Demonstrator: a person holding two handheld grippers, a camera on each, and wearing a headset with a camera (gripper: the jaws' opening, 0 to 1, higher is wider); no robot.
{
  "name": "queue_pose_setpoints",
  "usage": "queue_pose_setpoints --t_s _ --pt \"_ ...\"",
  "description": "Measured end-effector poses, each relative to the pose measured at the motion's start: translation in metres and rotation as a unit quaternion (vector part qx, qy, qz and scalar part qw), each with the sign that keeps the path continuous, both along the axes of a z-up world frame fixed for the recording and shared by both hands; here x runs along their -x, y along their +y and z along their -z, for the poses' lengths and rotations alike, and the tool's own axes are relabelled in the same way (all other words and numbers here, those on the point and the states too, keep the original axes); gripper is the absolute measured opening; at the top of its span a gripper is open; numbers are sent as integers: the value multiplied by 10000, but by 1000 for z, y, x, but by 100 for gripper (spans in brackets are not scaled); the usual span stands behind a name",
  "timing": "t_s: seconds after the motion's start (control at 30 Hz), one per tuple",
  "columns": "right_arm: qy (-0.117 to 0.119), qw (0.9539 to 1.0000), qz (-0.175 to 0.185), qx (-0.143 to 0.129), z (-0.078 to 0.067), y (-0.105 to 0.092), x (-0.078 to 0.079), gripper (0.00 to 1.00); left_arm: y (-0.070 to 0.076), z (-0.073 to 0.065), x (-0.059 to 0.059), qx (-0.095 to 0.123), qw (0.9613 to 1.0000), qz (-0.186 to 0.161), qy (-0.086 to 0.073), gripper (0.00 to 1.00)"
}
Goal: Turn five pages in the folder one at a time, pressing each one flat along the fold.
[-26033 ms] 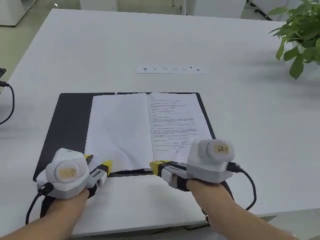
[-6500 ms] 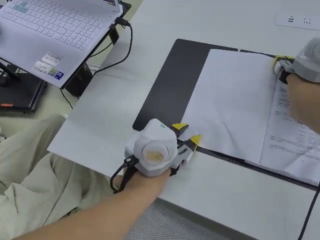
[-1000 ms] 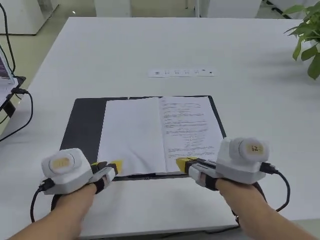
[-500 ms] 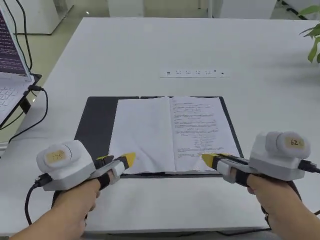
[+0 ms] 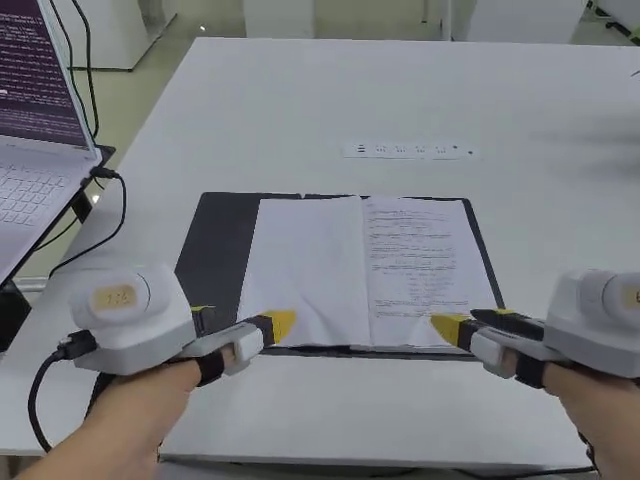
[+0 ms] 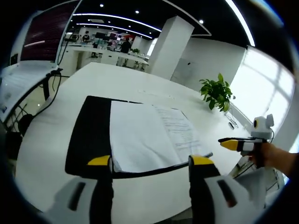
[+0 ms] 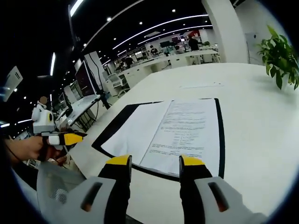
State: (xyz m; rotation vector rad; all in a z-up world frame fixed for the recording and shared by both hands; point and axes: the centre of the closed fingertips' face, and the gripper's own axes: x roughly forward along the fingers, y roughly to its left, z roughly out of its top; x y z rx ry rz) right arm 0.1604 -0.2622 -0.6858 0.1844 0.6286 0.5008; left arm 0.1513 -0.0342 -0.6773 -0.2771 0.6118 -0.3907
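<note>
Black flat folder lies open, its white paper pages just ahead of the jaws.
Left gripper and right gripper stand wide, empty; white power strip beyond, silver laptop further left.

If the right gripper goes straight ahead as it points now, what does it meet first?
Likely the near edge of the folder, then the printed page behind it. How high the right gripper rides over the table is unclear, so it may skim above.
</note>
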Motion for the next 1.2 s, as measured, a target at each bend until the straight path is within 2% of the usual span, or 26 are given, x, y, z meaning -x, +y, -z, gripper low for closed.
queue_pose_setpoints --t_s 0.07,0.13,0.2,0.27,0.4,0.5,0.6,0.73,1.03,1.2 --pt "-54 10000 70 45 -2 -6 -1 45 3 -4 3 -51 10000 36 -37 71" --pt "-96 9999 109 70 -4 -10 -1 50 6 -10 7 -222 9996 109 -130 72" --pt "-177 9996 146 145 -6 -15 -1 57 11 -14 9 -482 9984 177 -223 74" --pt "-246 9993 127 232 -7 -19 0 63 12 -16 14 -574 9978 259 -201 78" --pt "-359 9985 253 341 -9 -30 2 79 19 -22 18 -910 9945 372 -354 86" --pt "-391 9980 311 397 -8 -35 4 85 22 -23 19 -1010 9934 390 -384 90" --pt "-403 9978 357 387 -7 -39 6 90 25 -20 21 -993 9941 332 -291 98" --pt "-506 9972 399 370 -10 -41 7 100 29 -20 22 -961 9946 284 -279 99" --pt "-622 9965 313 468 -16 -37 7 100 33 -22 25 -1150 9921 359 -356 99" --pt "-569 9969 370 388 -14 -36 8 100 35 -22 24 -1135 9924 326 -346 99"
